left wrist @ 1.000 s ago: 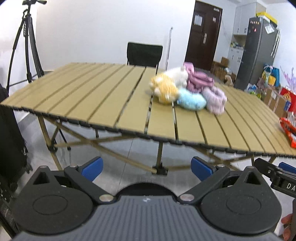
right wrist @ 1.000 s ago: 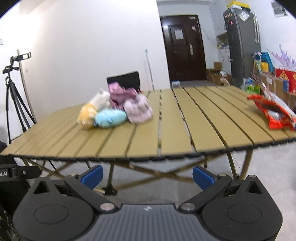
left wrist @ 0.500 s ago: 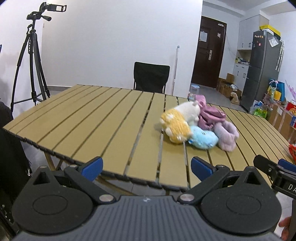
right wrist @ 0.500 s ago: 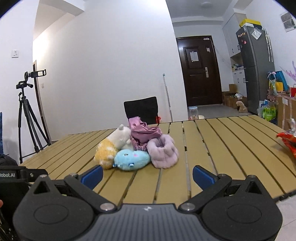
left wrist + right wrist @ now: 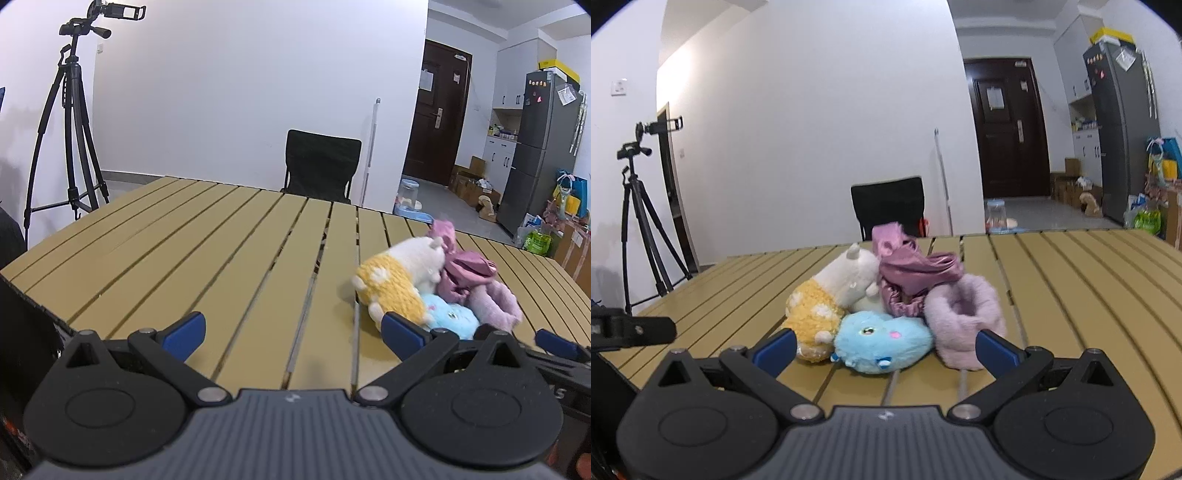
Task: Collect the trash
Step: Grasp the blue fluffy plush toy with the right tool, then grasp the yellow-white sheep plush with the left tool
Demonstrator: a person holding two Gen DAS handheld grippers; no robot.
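Observation:
A pile of soft things lies on the tan slatted table [image 5: 184, 240]: a yellow-and-white plush [image 5: 391, 284], a blue plush [image 5: 447, 317], a pink satin cloth [image 5: 465, 269] and a lilac fuzzy piece [image 5: 495, 302]. My left gripper [image 5: 293, 330] is open over the near table edge, with the pile just off its right finger. My right gripper [image 5: 885, 350] is open too and faces the blue plush [image 5: 882, 339] from close by. Around it I see the yellow-and-white plush [image 5: 827, 295], the satin cloth [image 5: 916, 273] and the fuzzy piece [image 5: 964, 314]. No wrapper or other trash shows.
A black chair [image 5: 321, 166] stands behind the table's far edge. A camera tripod [image 5: 70, 129] is at the left by the wall. A grey fridge [image 5: 539, 147], boxes and bags crowd the floor at the right. The left half of the table is bare.
Both grippers have risen and come forward over the table's near edge, so the plush pile is much closer. The red wrapper at the table's right has left the right wrist view.

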